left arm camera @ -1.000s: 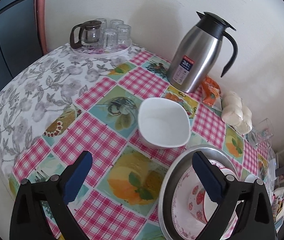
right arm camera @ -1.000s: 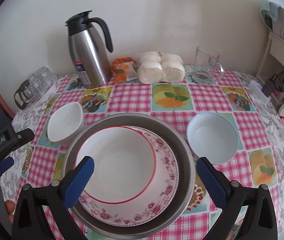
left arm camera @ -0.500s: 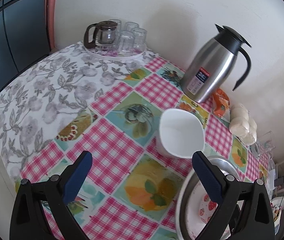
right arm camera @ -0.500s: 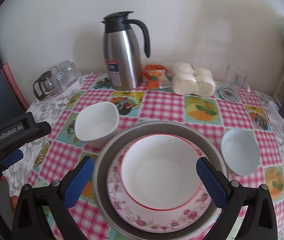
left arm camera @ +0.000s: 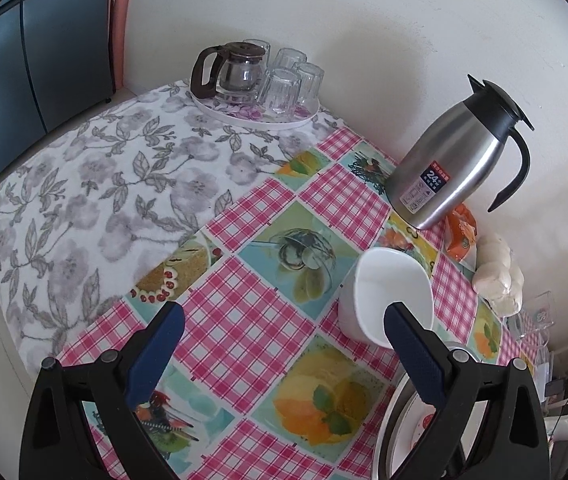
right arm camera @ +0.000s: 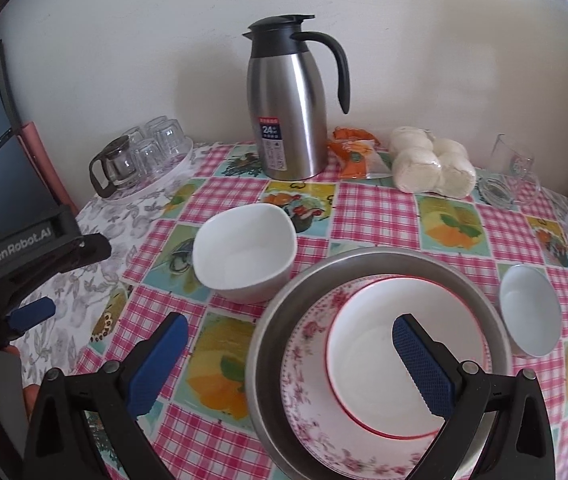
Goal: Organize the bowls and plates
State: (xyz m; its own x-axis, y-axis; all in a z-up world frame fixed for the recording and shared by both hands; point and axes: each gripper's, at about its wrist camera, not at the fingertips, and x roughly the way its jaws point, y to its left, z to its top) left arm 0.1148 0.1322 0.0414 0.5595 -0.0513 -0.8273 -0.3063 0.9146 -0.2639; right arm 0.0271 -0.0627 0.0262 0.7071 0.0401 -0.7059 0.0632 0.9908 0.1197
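White square bowl (right arm camera: 244, 254) sits left of the metal pan (right arm camera: 376, 360); both grippers, left (left arm camera: 281, 354) and right (right arm camera: 290, 360), gape wide, holding nothing.

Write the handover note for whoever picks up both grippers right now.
Left hand-held gripper: open, empty, held above the tablecloth, left of the square white bowl.
Right hand-held gripper: open, empty, over the near-left rim of the metal basin.
Done: the floral plate lies in the basin, with the red-rimmed bowl stacked on it.
Left: the square white bowl stands loose on the table just left of the basin; the small white bowl stands loose to its right. Both probably go onto the stack.
Keep clear of the steel thermos behind.
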